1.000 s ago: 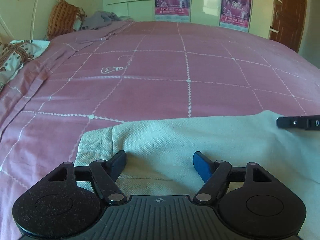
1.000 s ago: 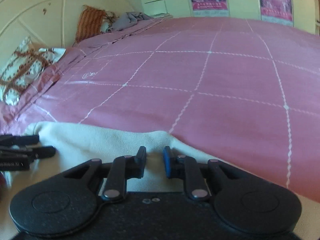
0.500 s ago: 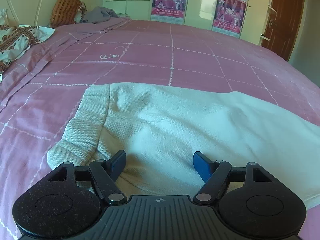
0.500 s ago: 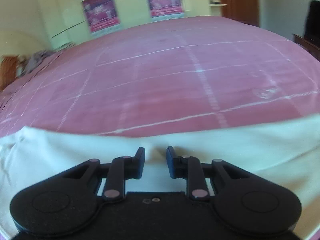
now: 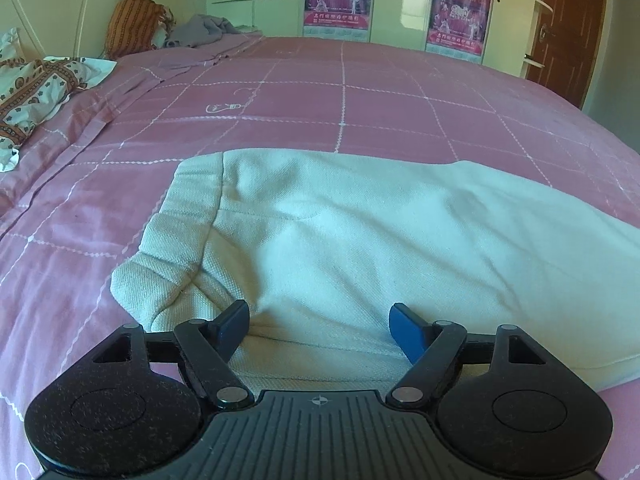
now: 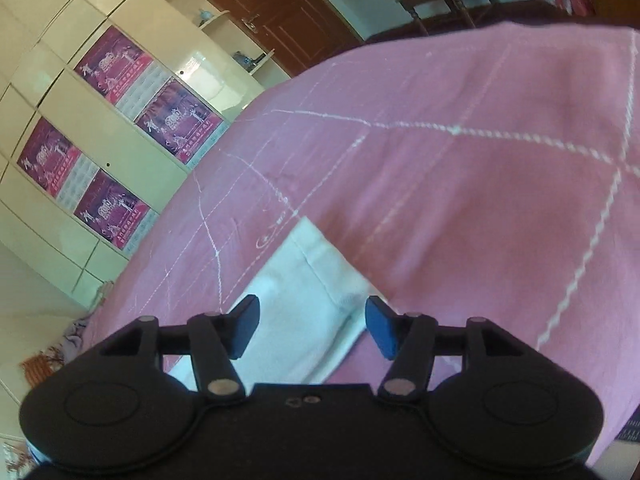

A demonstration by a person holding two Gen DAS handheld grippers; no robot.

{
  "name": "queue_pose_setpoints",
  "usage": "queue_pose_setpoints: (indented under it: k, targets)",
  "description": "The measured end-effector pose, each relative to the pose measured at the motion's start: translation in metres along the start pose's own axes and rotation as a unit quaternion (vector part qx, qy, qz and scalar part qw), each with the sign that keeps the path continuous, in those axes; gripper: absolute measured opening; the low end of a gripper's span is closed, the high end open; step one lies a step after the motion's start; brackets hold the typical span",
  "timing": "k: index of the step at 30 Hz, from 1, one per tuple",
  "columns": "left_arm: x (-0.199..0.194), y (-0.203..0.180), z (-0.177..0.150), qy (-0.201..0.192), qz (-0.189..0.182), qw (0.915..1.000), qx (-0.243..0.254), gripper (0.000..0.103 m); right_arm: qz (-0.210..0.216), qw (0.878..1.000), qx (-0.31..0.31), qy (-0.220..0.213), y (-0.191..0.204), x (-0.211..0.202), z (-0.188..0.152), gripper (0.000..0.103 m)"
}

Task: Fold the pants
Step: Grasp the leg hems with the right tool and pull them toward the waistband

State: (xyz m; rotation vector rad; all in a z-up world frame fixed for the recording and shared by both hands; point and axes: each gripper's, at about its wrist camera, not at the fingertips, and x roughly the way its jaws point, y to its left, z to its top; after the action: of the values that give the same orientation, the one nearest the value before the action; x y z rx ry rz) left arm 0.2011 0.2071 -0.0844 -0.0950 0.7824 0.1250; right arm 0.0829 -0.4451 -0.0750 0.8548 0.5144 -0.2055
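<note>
Pants flat on bed, long axis left-right. Left tool over waistband, jaws opening, nothing gripped. Right tool over leg end, jaws opening, unpinched.

Cream pants lie folded on pink bedspread.

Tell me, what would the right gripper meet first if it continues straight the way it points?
Probably the cream pants' leg end, lying between the opening jaws of the right gripper, then the pink bedsheet.
</note>
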Motion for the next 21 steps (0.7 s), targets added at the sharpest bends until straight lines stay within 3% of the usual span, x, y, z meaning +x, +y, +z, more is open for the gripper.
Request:
queue_pose_setpoints:
  k: [5,7,14,15,16,18,21]
  targets:
    - [-0.001,0.003,-0.003,0.001,-0.005,1.0000,-0.008,0.079,0.054,0.997,0.024,0.043,-0.015,0.036,-0.016,0.056]
    - [-0.001,0.004,-0.005,-0.001,-0.008,0.9999,-0.014,0.080,0.092,0.994,0.037,0.036,-0.020,0.043,-0.008,0.056]
    - [0.003,0.003,-0.005,-0.001,-0.010,0.9998,-0.015,0.083,0.145,0.988,0.011,0.045,-0.012,0.051,-0.002,0.050]
    - [0.004,0.003,-0.004,0.000,-0.009,0.9999,-0.014,0.083,0.143,0.989,0.013,0.046,-0.014,0.050,0.000,0.032]
    - [0.004,0.002,-0.003,0.002,-0.007,0.9999,-0.014,0.083,0.131,0.990,0.012,0.053,-0.015,0.049,0.001,0.006]
    - [0.004,0.001,-0.002,0.004,-0.002,0.9999,-0.011,0.083,0.094,0.993,-0.015,0.071,-0.006,0.046,0.005,0.006]
    - [0.006,-0.004,-0.001,0.006,0.007,1.0000,-0.001,0.083,0.080,0.994,-0.055,0.043,0.005,0.026,0.002,0.005]
